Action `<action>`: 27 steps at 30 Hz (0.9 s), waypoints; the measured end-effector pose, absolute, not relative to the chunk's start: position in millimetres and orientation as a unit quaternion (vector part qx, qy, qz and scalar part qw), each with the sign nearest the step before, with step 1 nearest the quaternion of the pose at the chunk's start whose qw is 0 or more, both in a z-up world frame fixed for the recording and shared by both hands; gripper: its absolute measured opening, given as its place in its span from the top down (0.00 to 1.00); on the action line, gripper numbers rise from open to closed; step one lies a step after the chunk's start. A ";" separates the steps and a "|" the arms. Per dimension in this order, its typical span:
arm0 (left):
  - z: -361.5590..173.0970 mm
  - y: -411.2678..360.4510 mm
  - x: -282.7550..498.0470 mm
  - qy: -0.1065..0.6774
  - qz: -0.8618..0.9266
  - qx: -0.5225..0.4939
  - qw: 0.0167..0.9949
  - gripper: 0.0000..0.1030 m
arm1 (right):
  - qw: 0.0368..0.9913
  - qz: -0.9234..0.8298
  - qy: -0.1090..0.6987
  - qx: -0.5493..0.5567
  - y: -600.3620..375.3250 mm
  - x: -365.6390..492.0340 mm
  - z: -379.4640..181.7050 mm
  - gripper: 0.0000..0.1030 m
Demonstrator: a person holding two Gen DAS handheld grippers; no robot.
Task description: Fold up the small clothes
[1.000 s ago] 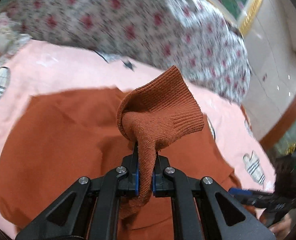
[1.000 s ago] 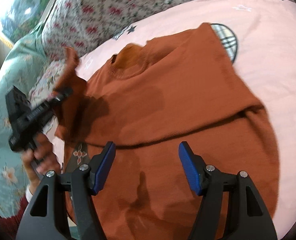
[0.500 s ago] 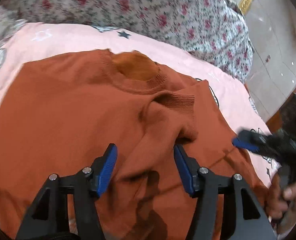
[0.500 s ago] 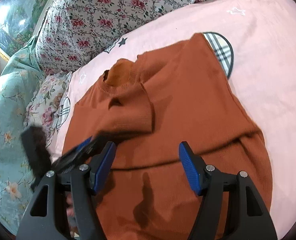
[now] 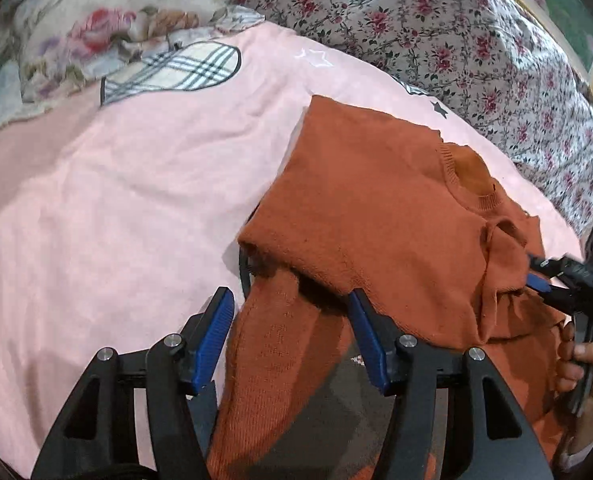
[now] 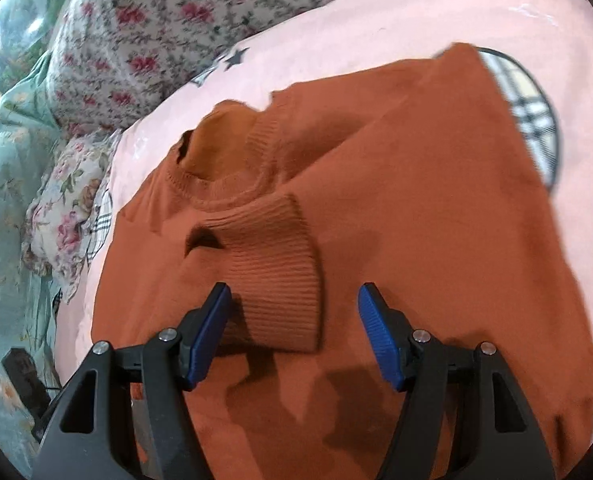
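Observation:
A rust-orange knit sweater [image 5: 376, 216] lies on a pink bedspread [image 5: 116, 200], collar [image 6: 220, 168] toward the pillows. One sleeve is folded across the chest, its ribbed cuff [image 6: 272, 256] lying just below the collar. My left gripper [image 5: 292, 336] is open and empty over the other sleeve [image 5: 280, 344], which runs down between its fingers. My right gripper [image 6: 294, 332] is open and empty just short of the cuff; it also shows at the right edge of the left wrist view [image 5: 552, 284].
Floral pillows [image 5: 436, 28] and a floral quilt [image 5: 96, 28] lie behind the sweater. A teal flowered sheet [image 6: 4, 200] is at the left. Plaid heart patches [image 5: 176, 72] mark the bedspread. Bare pink bedspread spreads left of the sweater.
My left gripper let go of the sleeve cuff, opened, and swung left to the sweater's other sleeve. My right gripper moved forward over the sweater toward the folded cuff.

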State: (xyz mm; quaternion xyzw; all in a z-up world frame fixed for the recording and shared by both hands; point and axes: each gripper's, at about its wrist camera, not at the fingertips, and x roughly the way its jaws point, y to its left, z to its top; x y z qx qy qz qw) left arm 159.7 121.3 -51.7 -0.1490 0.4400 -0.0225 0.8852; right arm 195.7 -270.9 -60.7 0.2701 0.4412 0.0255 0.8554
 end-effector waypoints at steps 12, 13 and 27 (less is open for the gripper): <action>-55.8 96.6 182.2 0.444 -0.009 -0.073 0.893 0.42 | 0.911 0.012 0.296 0.288 -323.2 134.7 47.1 1.00; -56.7 96.7 186.5 0.446 -0.004 -0.073 0.892 0.42 | 0.912 0.002 0.296 0.285 -327.8 134.2 48.0 1.00; -57.9 119.2 177.2 0.443 -0.002 -0.088 0.892 0.43 | 0.855 -0.022 0.446 0.263 -321.0 147.2 -37.1 0.54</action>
